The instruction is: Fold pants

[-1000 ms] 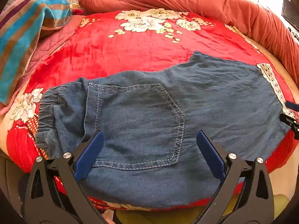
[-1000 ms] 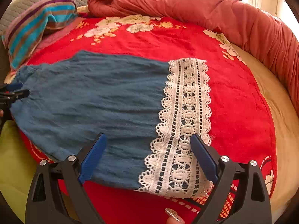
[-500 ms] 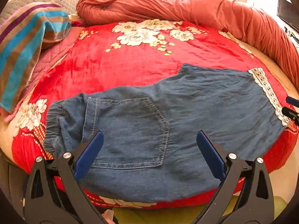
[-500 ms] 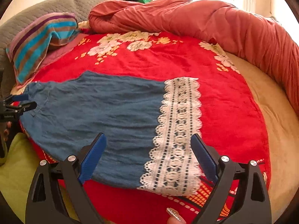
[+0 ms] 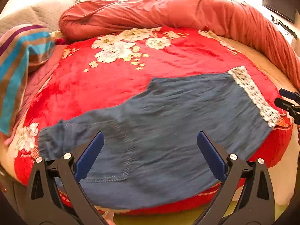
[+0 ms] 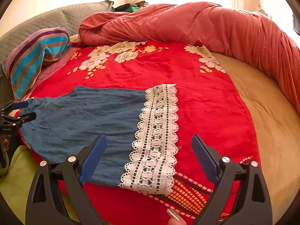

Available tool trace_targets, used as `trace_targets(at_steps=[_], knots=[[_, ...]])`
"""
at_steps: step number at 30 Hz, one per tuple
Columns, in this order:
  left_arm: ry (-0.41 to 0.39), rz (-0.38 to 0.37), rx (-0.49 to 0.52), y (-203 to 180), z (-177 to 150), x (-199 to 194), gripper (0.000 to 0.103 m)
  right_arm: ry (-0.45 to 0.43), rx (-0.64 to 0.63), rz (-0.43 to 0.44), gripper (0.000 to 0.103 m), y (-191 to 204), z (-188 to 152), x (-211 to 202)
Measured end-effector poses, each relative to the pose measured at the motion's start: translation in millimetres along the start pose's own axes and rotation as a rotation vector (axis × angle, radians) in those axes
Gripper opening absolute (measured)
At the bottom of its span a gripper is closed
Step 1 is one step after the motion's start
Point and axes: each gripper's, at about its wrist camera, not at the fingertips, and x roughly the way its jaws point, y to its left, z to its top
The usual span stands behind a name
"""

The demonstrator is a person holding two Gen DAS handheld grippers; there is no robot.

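Note:
Blue denim pants [image 5: 165, 131] lie flat along the near edge of a red flowered blanket [image 5: 121, 86], folded lengthwise with one back pocket [image 5: 112, 155] up. Their waistband is at the left and a white lace hem [image 6: 157, 140] at the right. My left gripper [image 5: 150, 148] hangs open above the pocket end, holding nothing. Over the lace hem, my right gripper [image 6: 149, 151] is open too, clear of the cloth. Each gripper shows at the other view's edge: the right gripper [image 5: 288, 101] and the left gripper [image 6: 16, 112].
A rolled salmon quilt [image 6: 196, 26] curves along the far and right side of the bed. A striped pillow [image 6: 35, 56] rests at the far left against a grey headboard [image 6: 56, 18]. Bare beige sheet [image 6: 271, 112] lies right of the blanket. Yellow-green cloth [image 6: 15, 178] hangs below the near edge.
Both grippers have drawn back and up from the pants, so the pants look smaller and lower in both views. Both stay open; the pants have not moved.

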Motion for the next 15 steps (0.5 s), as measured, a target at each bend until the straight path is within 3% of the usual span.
trace_targets(at_steps=[15], knots=[[-0.005,-0.065,0.187,-80,50,22,0.093,-0.017,0.065,-0.003,0.091,-20,-9,-8]])
